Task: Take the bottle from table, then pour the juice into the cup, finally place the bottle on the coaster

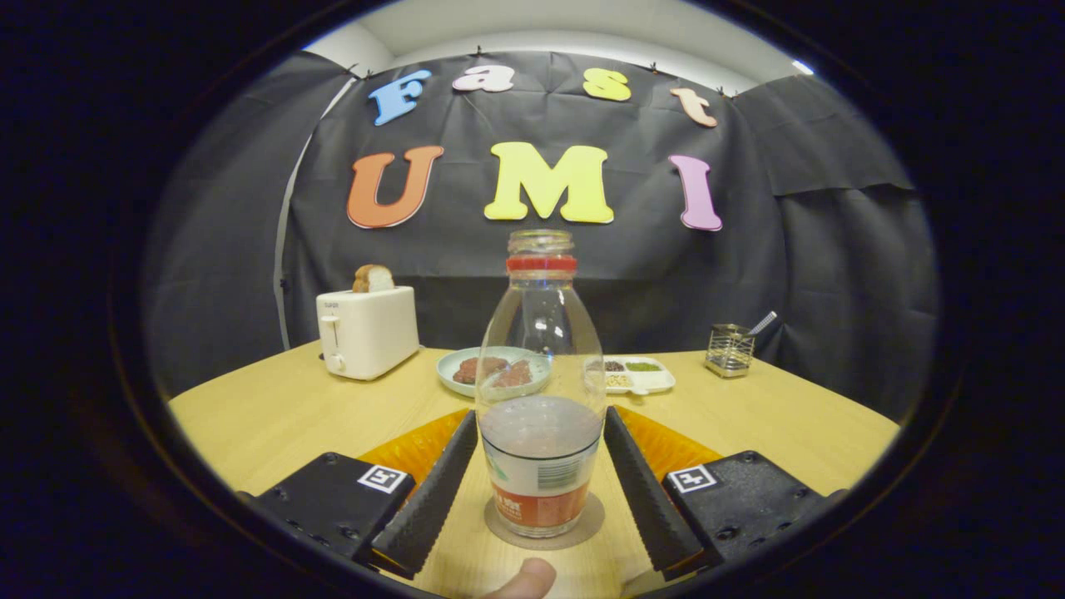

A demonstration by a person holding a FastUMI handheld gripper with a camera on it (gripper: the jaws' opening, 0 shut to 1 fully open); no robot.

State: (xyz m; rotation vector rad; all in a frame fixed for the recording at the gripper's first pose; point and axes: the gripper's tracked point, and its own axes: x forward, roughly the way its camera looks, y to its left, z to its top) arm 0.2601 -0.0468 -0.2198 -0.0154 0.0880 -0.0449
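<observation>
A clear glass bottle [541, 416] with a red neck ring and no cap stands upright on a round grey coaster [582, 528] on the wooden table. It holds a pale cloudy drink up to about its label. My gripper [539, 420] is open, one finger on each side of the bottle's lower body, each a narrow gap away from the glass. Behind the fingers and the bottle lies an orange ribbed vessel [416, 449], mostly hidden; I cannot tell whether it is the cup.
Beyond the bottle are a pale green plate [453, 370] with brown food and a white divided dish [653, 378]. A white toaster [366, 333] with a bread slice stands at the far left, a metal holder [730, 349] at the far right. A person's fingertip [526, 580] shows below the coaster.
</observation>
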